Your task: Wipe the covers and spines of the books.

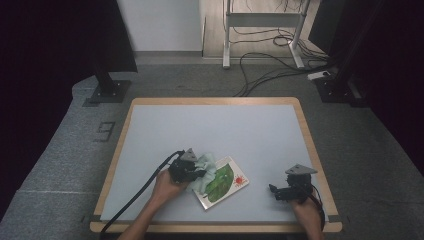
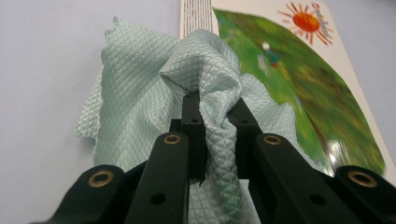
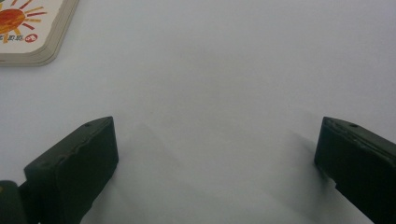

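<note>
Here on the pale grey table top with its light wooden rim (image 1: 125,131), the left gripper (image 1: 196,172) has its jaws pinched tight on a pale green, diamond-textured cleaning cloth (image 1: 207,170), and the left gripper view makes it plain: the crumpled cloth (image 2: 187,88) bulges up between the two black jaws, a fold of it squeezed in the narrow gap, with the rest spreading out to the left of them and lying on the table. That cloth sits right at the near-centre of the table, draped over the left end of a thin white board book with a green leaf picture and a red-orange sun on its cover (image 1: 227,181). In the left gripper view the book (image 2: 327,88) runs off to the upper right beneath and beyond the cloth, its stacked page edges showing at the top. Over on the near right of the table, the right gripper (image 1: 274,191) is held low, well apart from the book, and the right gripper view shows its jaws spread wide with nothing between them but bare table surface (image 3: 224,84). The corner of the book (image 3: 28,28), sun and all, peeks in at the upper left there.
</note>
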